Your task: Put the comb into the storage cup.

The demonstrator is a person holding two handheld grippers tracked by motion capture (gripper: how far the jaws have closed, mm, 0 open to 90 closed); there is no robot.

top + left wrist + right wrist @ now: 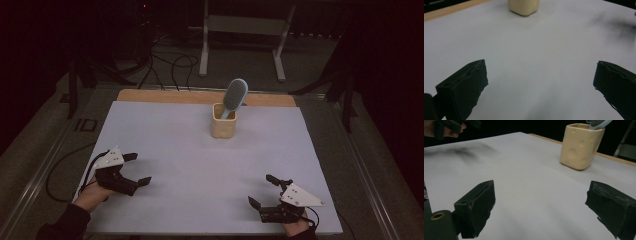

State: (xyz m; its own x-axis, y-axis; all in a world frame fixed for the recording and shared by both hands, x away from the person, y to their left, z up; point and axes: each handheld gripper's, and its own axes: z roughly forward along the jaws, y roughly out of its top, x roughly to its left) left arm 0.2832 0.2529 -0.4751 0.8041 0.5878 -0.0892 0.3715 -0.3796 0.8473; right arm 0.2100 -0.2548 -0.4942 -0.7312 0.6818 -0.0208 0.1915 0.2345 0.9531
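The brush (pixel 234 95) stands head-up in the cup (pixel 223 121) at the far middle of the desk (pixel 200 150), well apart from both tools. It lies ahead of them and between them — forward and to the right of the left tool (pixel 137 170), forward and to the left of the right tool (pixel 261 191). Its long axis runs near upright, tilted so that the head leans right and away over the cup's rim. Neither hand looks clearly nearer.

Both tools rest low at the near edge, jaws wide apart and holding nothing.

The brush has a pale blue frame and a dark oval pad of bristles. The cup (pixel 581 145) is cream, squarish, dimpled with round hollows like cheese.
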